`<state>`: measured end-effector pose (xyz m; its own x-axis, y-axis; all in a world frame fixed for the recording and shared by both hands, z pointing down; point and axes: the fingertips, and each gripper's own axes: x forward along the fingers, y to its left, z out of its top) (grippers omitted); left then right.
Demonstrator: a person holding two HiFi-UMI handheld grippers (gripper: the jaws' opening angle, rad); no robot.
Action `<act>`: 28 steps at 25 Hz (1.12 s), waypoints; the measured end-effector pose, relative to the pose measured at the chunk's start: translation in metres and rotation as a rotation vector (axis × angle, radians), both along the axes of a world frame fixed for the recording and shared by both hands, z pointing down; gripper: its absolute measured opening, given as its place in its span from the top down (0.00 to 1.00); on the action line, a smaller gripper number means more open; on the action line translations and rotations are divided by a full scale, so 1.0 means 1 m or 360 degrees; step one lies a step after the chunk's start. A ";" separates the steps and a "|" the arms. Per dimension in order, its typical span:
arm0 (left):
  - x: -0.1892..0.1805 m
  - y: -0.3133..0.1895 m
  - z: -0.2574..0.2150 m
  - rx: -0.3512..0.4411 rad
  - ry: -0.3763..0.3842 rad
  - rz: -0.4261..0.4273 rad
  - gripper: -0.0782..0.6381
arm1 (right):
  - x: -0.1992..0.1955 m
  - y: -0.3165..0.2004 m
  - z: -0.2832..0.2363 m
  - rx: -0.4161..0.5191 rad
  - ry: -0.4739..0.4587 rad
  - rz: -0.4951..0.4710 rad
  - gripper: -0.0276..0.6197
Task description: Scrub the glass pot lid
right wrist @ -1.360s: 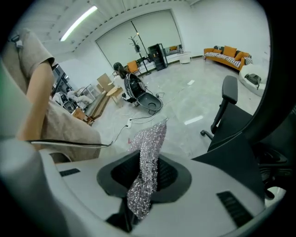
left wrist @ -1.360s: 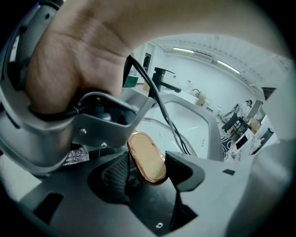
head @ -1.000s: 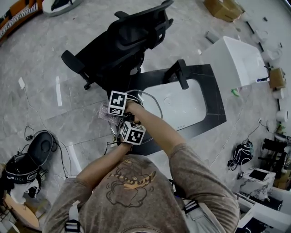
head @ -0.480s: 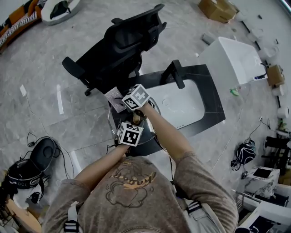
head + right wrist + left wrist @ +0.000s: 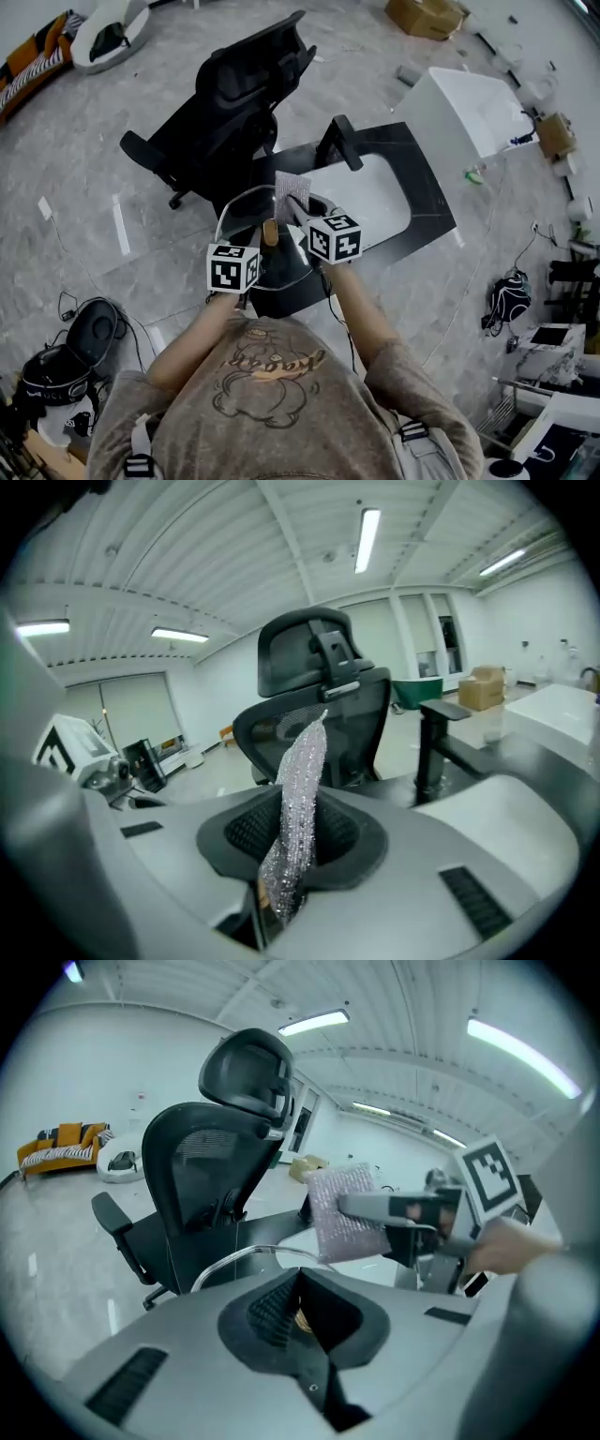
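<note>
Now your left tongs (image 5: 300, 1310) are pinched right together, having just been closing, and a sliver of brown shows between their tips: the knob (image 5: 270, 232) of the glass pot lid (image 5: 240, 217). The lid is carried by that knob, and its clear rim arches up ahead of the tongs in the left gripper view. In the head view it shows over the near corner of the black tabletop (image 5: 427, 192), just in front of the black office chair (image 5: 234, 103).

Your right tongs (image 5: 292, 850) are clamped on a silvery scrubbing cloth (image 5: 302, 780). The cloth runs down through the gap between the pads and stands up out of them as a narrow glittering strip. In the head view it lies at the lid's far rim, beside the knob; whether it touches the glass you cannot tell from any view. The left gripper view shows the right tongs reaching in from the right, with the cloth spread flat in front of the chair.

As for markings, each tongs carries a cube (image 5: 335, 237) faced with black-and-white square markers. Your shirt (image 5: 272, 394) bears a cartoon print with a line of lettering too small to read.
</note>
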<state>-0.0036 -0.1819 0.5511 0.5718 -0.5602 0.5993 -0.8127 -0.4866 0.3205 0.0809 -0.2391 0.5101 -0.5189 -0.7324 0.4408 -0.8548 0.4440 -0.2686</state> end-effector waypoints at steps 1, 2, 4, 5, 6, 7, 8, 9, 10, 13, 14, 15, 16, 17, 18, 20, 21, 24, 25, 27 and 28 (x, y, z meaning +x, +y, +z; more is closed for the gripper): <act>-0.002 0.000 -0.007 0.0018 0.0007 0.0004 0.87 | 0.009 0.013 -0.005 0.0019 -0.0020 0.0071 0.83; -0.003 0.001 -0.014 0.0040 0.0014 0.0010 0.87 | 0.018 0.026 -0.010 0.0038 -0.0039 0.0136 0.82; -0.002 0.005 -0.029 0.0084 0.0043 0.0023 0.87 | 0.033 0.053 -0.016 0.0072 -0.0050 0.0246 0.82; -0.002 0.007 -0.036 0.0103 0.0061 0.0029 0.87 | 0.039 0.067 -0.018 0.0086 -0.0036 0.0293 0.82; -0.001 0.009 -0.043 0.0124 0.0075 0.0039 0.87 | 0.045 0.079 -0.020 0.0099 -0.0016 0.0338 0.82; 0.001 0.010 -0.049 0.0151 0.0079 0.0055 0.87 | 0.051 0.090 -0.022 0.0110 0.0001 0.0384 0.82; 0.002 0.012 -0.055 0.0184 0.0076 0.0074 0.87 | 0.055 0.099 -0.024 0.0122 0.0009 0.0430 0.82; 0.004 0.014 -0.060 0.0221 0.0074 0.0097 0.87 | 0.059 0.108 -0.027 0.0135 0.0010 0.0472 0.82; 0.005 0.017 -0.065 0.0257 0.0079 0.0121 0.87 | 0.061 0.116 -0.030 0.0151 0.0010 0.0506 0.82; 0.011 0.024 -0.076 0.0345 0.0101 0.0176 0.87 | 0.062 0.134 -0.039 0.0199 0.0023 0.0549 0.82; 0.013 0.026 -0.079 0.0372 0.0098 0.0189 0.87 | 0.062 0.138 -0.041 0.0209 0.0025 0.0550 0.82; 0.015 0.028 -0.081 0.0393 0.0088 0.0199 0.87 | 0.061 0.141 -0.043 0.0218 0.0022 0.0550 0.82; 0.016 0.029 -0.082 0.0409 0.0075 0.0207 0.87 | 0.060 0.144 -0.044 0.0227 0.0019 0.0550 0.82; 0.017 0.030 -0.083 0.0422 0.0061 0.0212 0.87 | 0.060 0.145 -0.044 0.0233 0.0018 0.0549 0.82; 0.018 0.031 -0.083 0.0431 0.0050 0.0213 0.87 | 0.059 0.147 -0.044 0.0235 0.0018 0.0547 0.82; 0.017 0.032 -0.083 0.0443 0.0038 0.0204 0.87 | 0.056 0.148 -0.042 0.0235 0.0023 0.0534 0.82; 0.016 0.032 -0.083 0.0447 0.0034 0.0197 0.87 | 0.053 0.147 -0.041 0.0234 0.0027 0.0524 0.82; 0.011 0.031 -0.081 0.0451 0.0019 0.0173 0.87 | 0.047 0.148 -0.038 0.0233 0.0038 0.0493 0.82; 0.009 0.031 -0.081 0.0450 0.0015 0.0165 0.87 | 0.045 0.148 -0.038 0.0234 0.0043 0.0484 0.82; 0.005 0.031 -0.080 0.0447 0.0006 0.0150 0.87 | 0.042 0.149 -0.037 0.0230 0.0052 0.0469 0.82; 0.003 0.032 -0.079 0.0445 0.0004 0.0142 0.87 | 0.041 0.150 -0.036 0.0227 0.0058 0.0462 0.82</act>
<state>-0.0003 -0.1502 0.4722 0.6277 -0.6507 0.4274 -0.7619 -0.6261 0.1657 0.1218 -0.0892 0.4738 -0.2652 -0.9032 0.3376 -0.9591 0.2113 -0.1883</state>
